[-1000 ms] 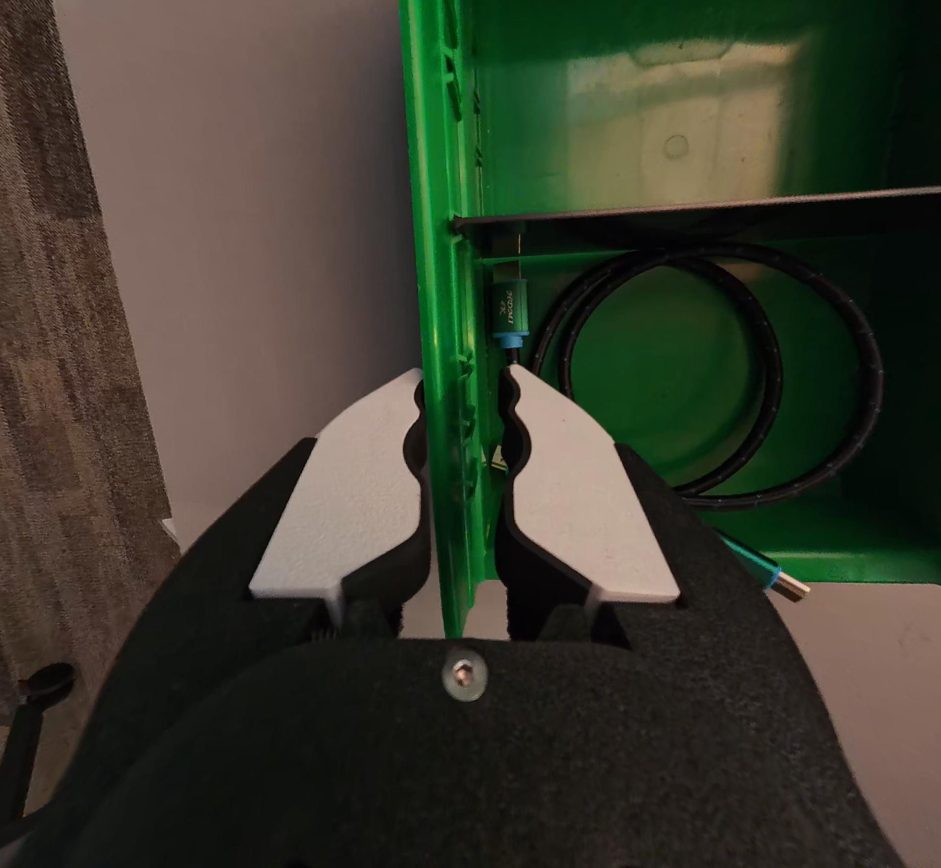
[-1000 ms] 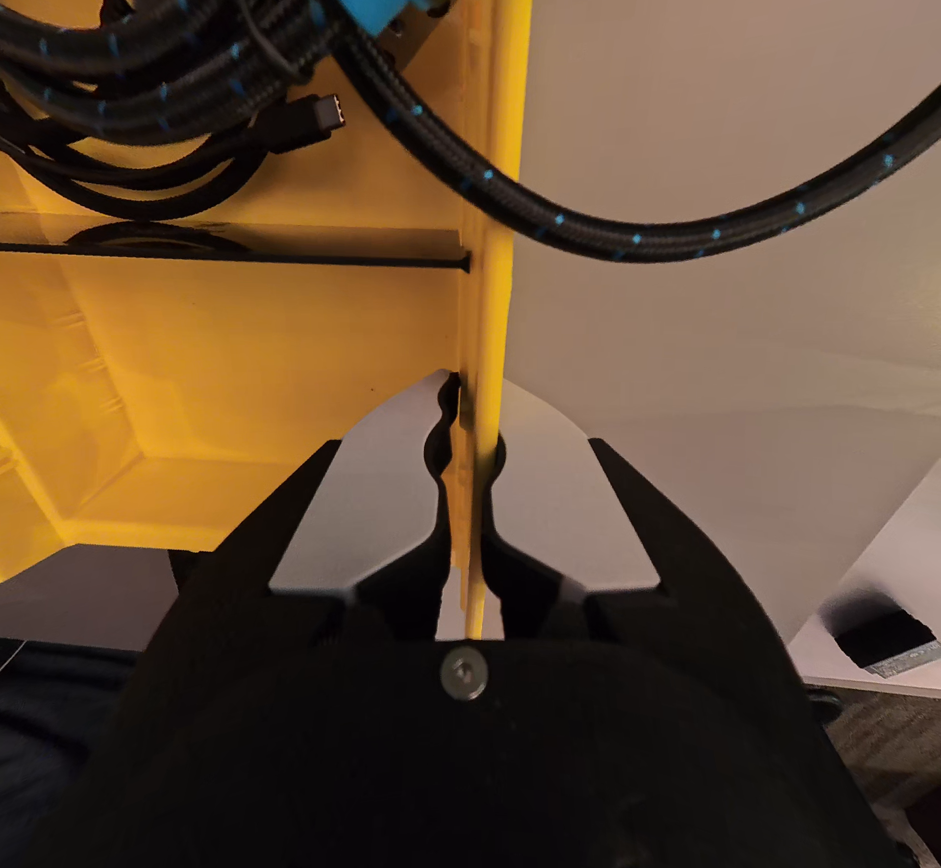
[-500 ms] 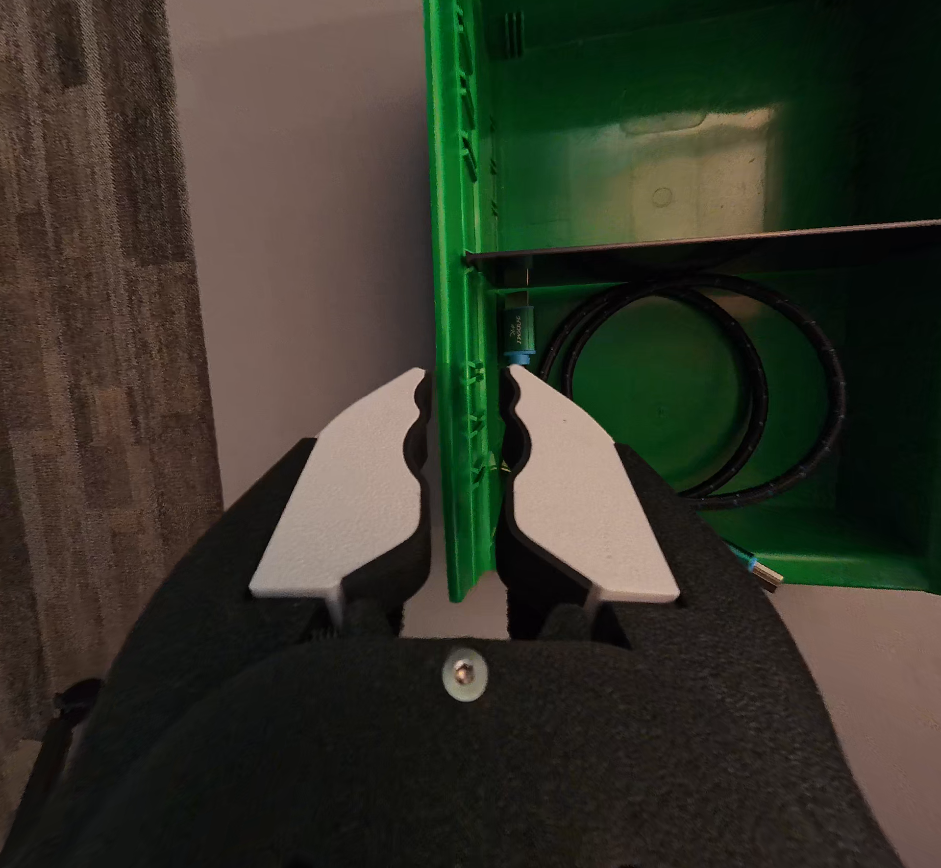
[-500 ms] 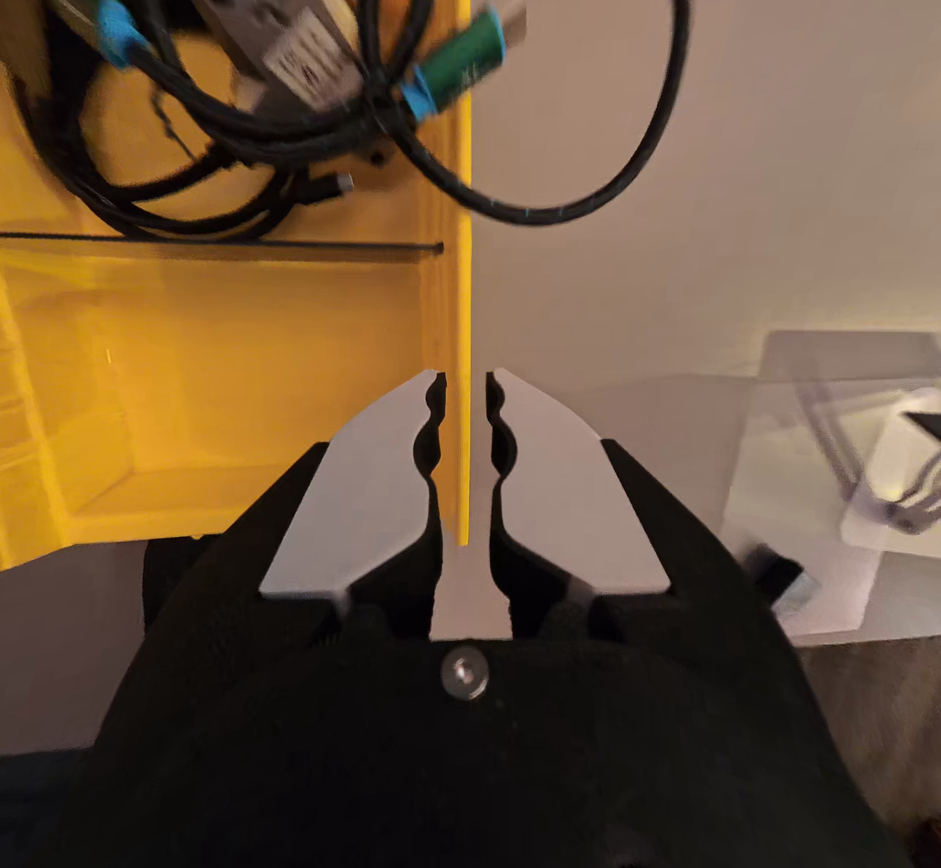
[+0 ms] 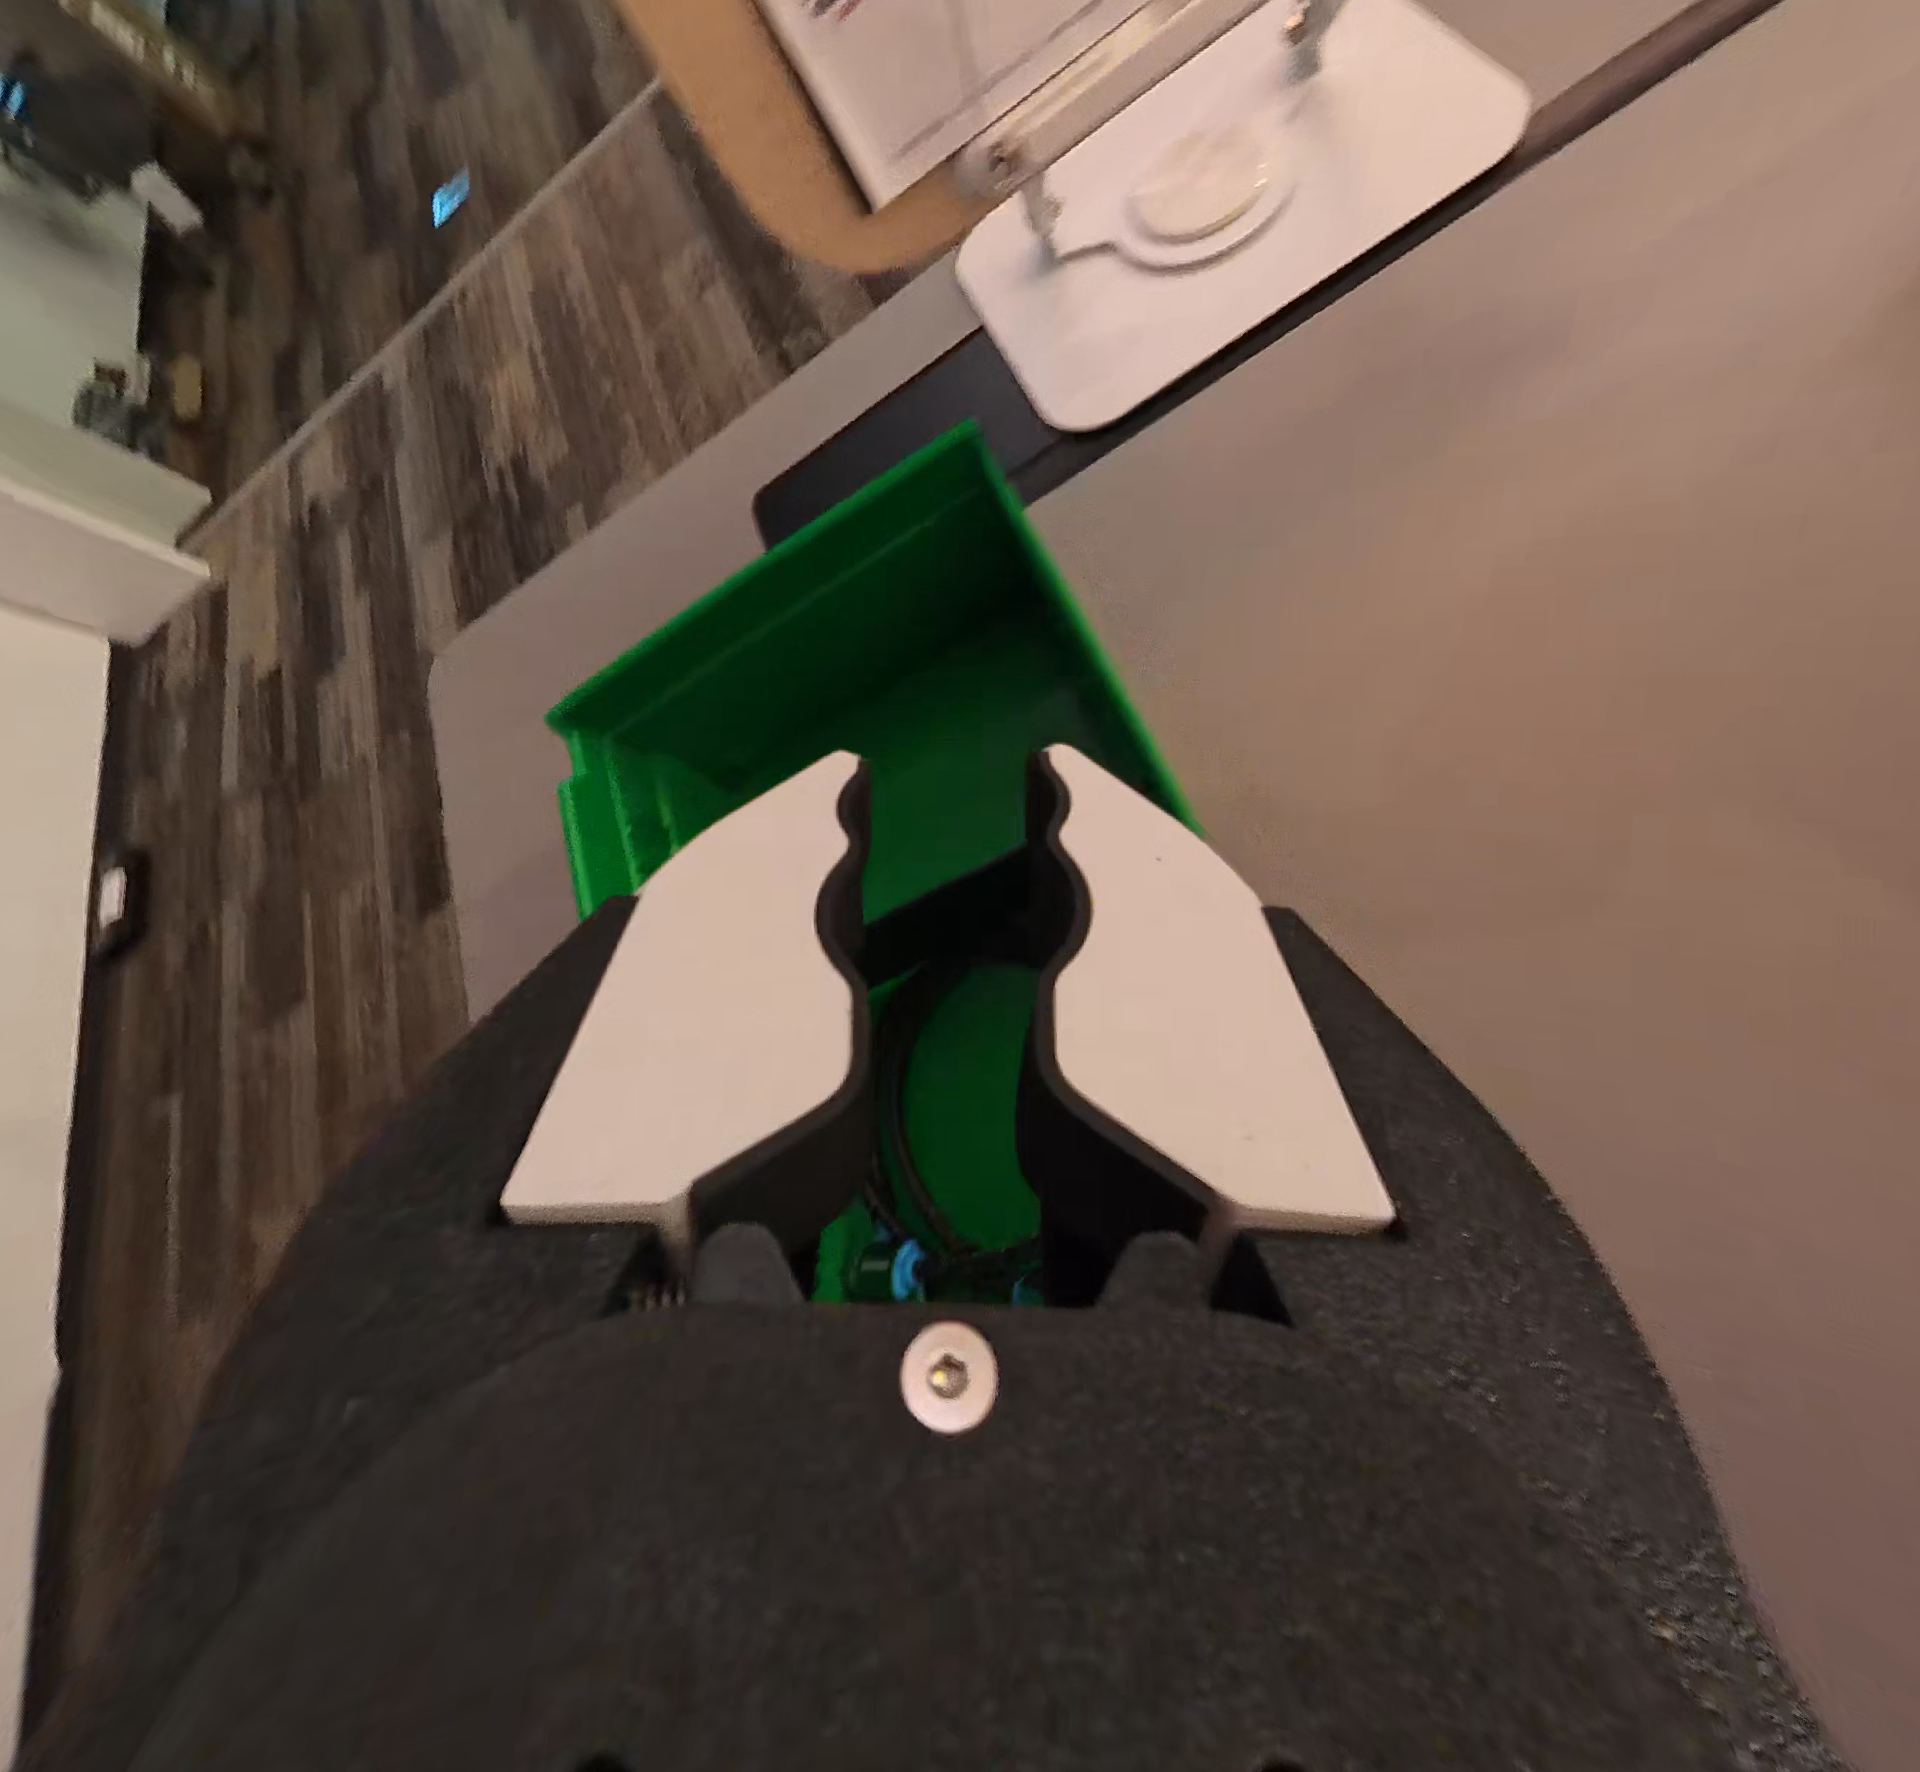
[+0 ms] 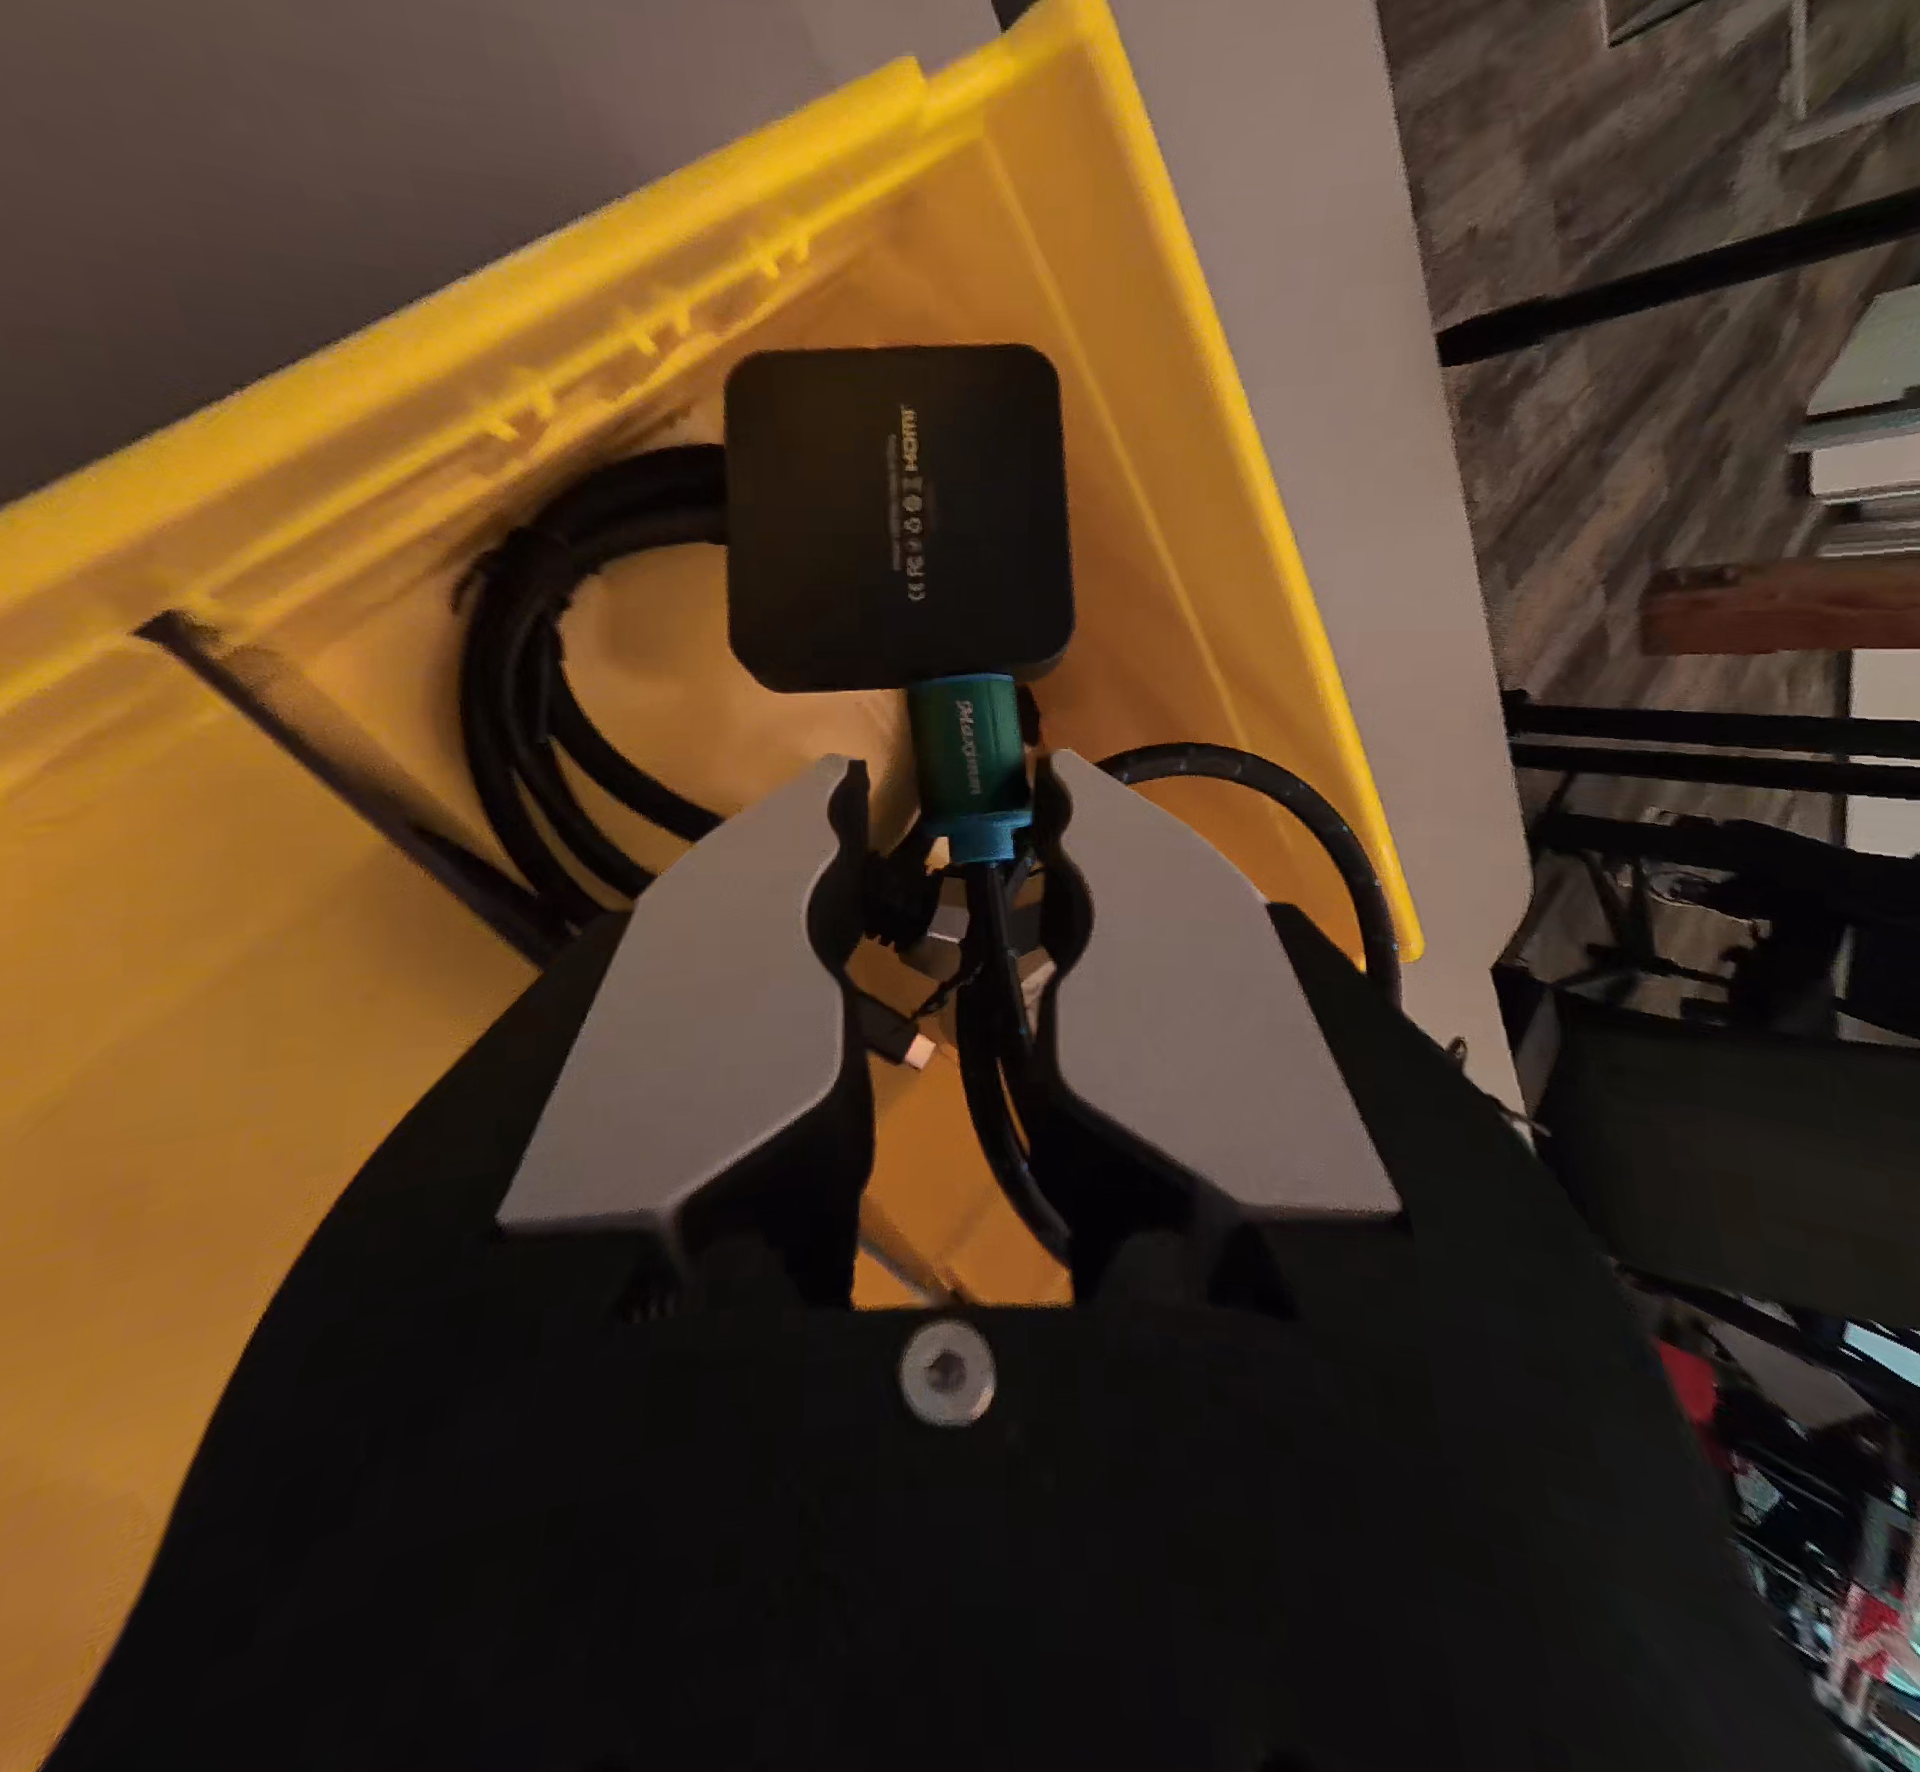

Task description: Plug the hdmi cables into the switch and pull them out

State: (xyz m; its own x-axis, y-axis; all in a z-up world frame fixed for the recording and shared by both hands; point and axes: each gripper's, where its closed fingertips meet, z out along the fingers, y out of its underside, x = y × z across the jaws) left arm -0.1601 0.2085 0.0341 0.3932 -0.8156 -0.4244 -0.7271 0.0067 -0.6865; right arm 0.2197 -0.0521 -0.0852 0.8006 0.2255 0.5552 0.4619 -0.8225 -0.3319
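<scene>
Left wrist view: left tongs [image 5: 945,766] spread, empty, hovering over green bin [image 5: 831,642] on tabletop [image 5: 1455,787], coiled cable glimpsed below; right wrist view: right tongs [image 6: 948,766] spread just short of green plug [image 6: 966,766] seated in black switch [image 6: 896,517] inside yellow bin [image 6: 1122,268], seemingly lined up to pull
</scene>
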